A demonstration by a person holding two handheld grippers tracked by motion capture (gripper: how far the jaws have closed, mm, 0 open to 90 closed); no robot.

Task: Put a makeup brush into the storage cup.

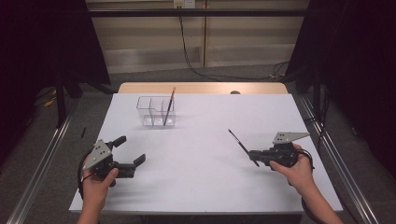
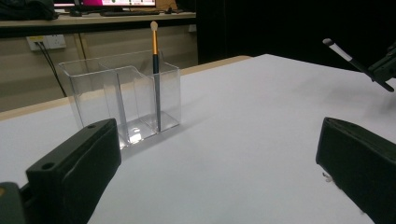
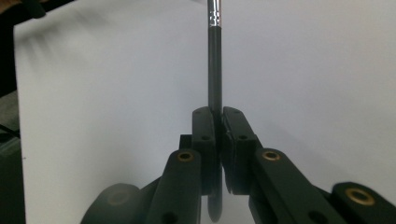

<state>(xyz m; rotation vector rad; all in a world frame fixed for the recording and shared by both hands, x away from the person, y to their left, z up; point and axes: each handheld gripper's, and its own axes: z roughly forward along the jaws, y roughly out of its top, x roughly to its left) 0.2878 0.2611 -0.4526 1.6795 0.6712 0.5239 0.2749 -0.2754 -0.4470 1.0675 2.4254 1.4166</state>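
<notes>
Left gripper [image 1: 132, 156]: held low over white table [image 1: 201, 177], jaws spread, nothing between. Clear organizer [image 1: 156, 112]: 3 compartments seen, 1 gold-handled brush [image 1: 168, 107] stood in rightmost. Right gripper [image 1: 252, 155]: jaws pinched on black brush [image 1: 241, 145], carried above table.

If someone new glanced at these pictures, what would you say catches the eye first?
Probably the clear organizer standing toward the far left of the white table, with one gold-handled brush leaning upright in its right-hand compartment. Next, the right gripper at the near right, its jaws shut on a thin black brush that angles up toward the organizer. The left gripper rests open at the near left.
</notes>
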